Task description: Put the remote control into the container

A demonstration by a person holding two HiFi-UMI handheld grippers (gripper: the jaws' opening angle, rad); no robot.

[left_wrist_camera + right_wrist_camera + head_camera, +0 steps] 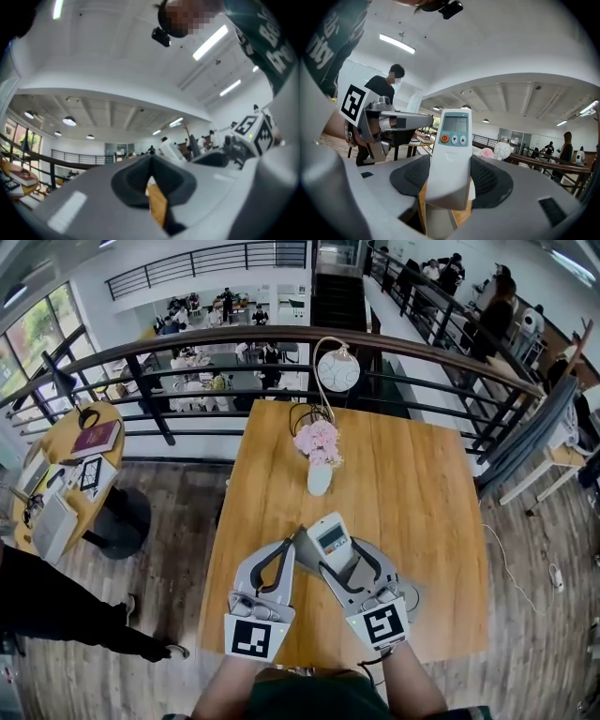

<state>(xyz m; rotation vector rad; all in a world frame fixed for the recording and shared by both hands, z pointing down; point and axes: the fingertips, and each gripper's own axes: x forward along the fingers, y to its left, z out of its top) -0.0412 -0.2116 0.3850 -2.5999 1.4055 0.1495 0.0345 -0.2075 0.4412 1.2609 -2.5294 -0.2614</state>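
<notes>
The white remote control, grey screen and orange button showing, stood clamped in the right gripper's jaws above the bench, its lower end hidden; the left gripper's jaws were together.

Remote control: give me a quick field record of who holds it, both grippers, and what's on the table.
remote control: clamped by its lower end, screen and buttons showing
right gripper: shut on the remote control
left gripper: jaws together, nothing between them
table: wooden, vase of pink flowers standing on it
container: cannot be made out
</notes>
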